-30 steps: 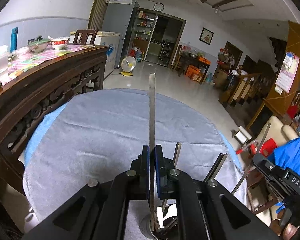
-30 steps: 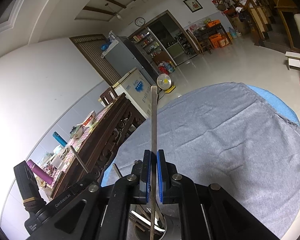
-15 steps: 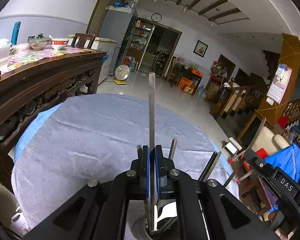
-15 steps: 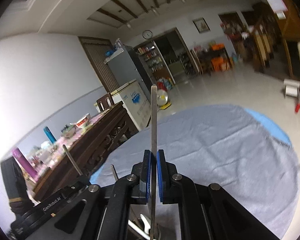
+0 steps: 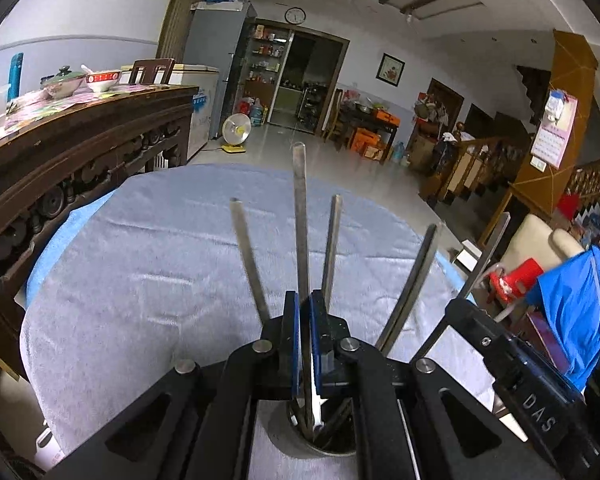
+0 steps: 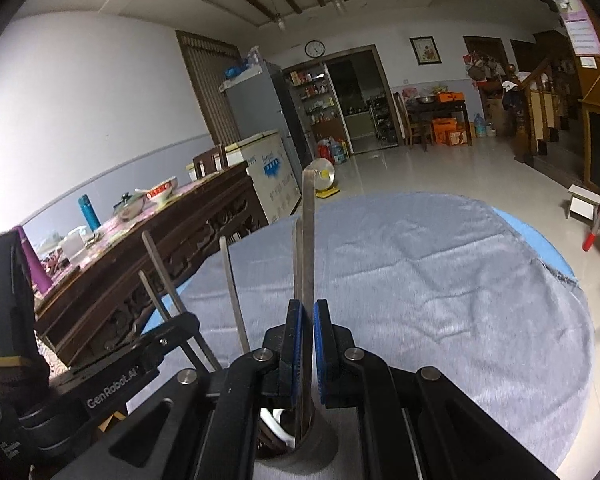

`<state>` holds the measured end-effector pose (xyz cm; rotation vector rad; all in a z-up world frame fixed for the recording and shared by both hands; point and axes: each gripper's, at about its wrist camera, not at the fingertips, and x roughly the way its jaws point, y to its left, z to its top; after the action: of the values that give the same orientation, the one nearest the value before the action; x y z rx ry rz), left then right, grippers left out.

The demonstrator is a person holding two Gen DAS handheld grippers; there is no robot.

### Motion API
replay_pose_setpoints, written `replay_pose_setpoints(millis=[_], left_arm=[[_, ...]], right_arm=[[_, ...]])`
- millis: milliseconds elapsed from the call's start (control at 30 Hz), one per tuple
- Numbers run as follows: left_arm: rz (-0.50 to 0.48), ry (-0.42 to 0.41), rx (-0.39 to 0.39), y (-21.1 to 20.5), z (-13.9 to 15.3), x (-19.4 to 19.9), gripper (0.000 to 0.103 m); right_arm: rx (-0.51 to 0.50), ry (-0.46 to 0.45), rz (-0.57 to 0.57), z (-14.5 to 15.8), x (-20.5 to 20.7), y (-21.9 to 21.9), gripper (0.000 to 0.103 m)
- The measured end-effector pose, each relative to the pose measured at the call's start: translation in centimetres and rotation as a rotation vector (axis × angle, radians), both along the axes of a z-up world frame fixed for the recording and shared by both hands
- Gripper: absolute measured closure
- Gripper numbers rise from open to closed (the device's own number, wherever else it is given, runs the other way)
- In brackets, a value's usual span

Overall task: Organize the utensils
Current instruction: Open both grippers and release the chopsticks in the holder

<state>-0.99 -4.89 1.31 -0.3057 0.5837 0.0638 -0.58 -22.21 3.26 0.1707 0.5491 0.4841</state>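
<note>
A flat, slim stainless-steel utensil handle [image 5: 300,216] is standing nearly upright between the blue pads of the left tool [image 5: 305,344], its lower end reaching down into a round metal utensil cup [image 5: 320,446] that is sitting on the surface just under the tool. The right tool [image 6: 307,348] is pinching a second flat steel handle [image 6: 309,240] the same way, over the same cup [image 6: 316,446]. Three or four more slender metal handles [image 5: 247,256] are fanning out of the cup, leaning against its rim; which are forks, spoons or knives cannot be told, since the working ends are hidden inside.

These pieces are likely stiff, light and smooth, so a polished strip could be slipping or pivoting in a pad grip if taken near its tip. Holding low on the handle, across its flat faces as both tools are doing, looks the steadier choice. The cup is probably light too and may tip if a handle is levered against its rim.

Both tools are pressed almost fully together, each gap filled only by the thin strip it is gripping. The right tool shows at the left wrist view's right edge. Beneath everything, a grey cloth [image 5: 148,264] is covering the round surface, a blue layer [image 6: 540,244] peeking out at its edge.
</note>
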Motion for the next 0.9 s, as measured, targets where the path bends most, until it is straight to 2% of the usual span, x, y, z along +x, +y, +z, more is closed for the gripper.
replay_pose_setpoints(millis=[200,367,567,600,667,700,733,767,800,833,900], left_arm=[[-0.006,0.008,0.021,-0.6,0.0,-0.4,0.098],[-0.009,0.048,0.030,-0.8,-0.4,-0.3,0.098],[-0.001,0.083,0.013,-0.5,-0.5,-0.3,0.095],[-0.005,0.087,0.009,-0.5,-0.4,-0.3,0.091],[-0.012,0.094,-0.008,-0.1,-0.2,-0.5,0.075],[-0.008,0.090,-0.015,0.1,0.0,-0.8,0.055],[0.011,0.080,-0.010,0.3,0.4,-1.3,0.037],[0.029,0.061,-0.004,0.4,0.8,-1.9,0.035],[0.036,0.050,-0.002,0.5,1.0,-2.2,0.035],[0.036,0.040,-0.007,0.7,1.4,-2.5,0.035],[0.029,0.038,-0.019,1.0,1.8,-2.7,0.035]], right_arm=[[-0.018,0.025,0.018,-0.8,-0.5,0.3,0.096],[-0.026,0.050,0.026,-1.2,-0.4,0.4,0.095],[-0.034,0.059,0.023,-1.3,-0.6,0.4,0.095],[-0.033,0.059,0.020,-1.2,-0.6,0.3,0.095],[-0.028,0.063,0.011,-1.0,-0.6,-0.1,0.093],[-0.022,0.062,0.004,-0.8,-0.7,-0.4,0.091],[-0.018,0.060,-0.005,-0.6,-0.7,-0.6,0.079],[-0.011,0.058,-0.016,-0.4,-0.9,-1.1,0.062],[-0.004,0.053,-0.023,-0.1,-1.1,-1.4,0.053],[0.000,0.043,-0.033,0.1,-1.3,-1.7,0.037],[-0.001,0.025,-0.040,0.5,-1.8,-2.1,0.035]])
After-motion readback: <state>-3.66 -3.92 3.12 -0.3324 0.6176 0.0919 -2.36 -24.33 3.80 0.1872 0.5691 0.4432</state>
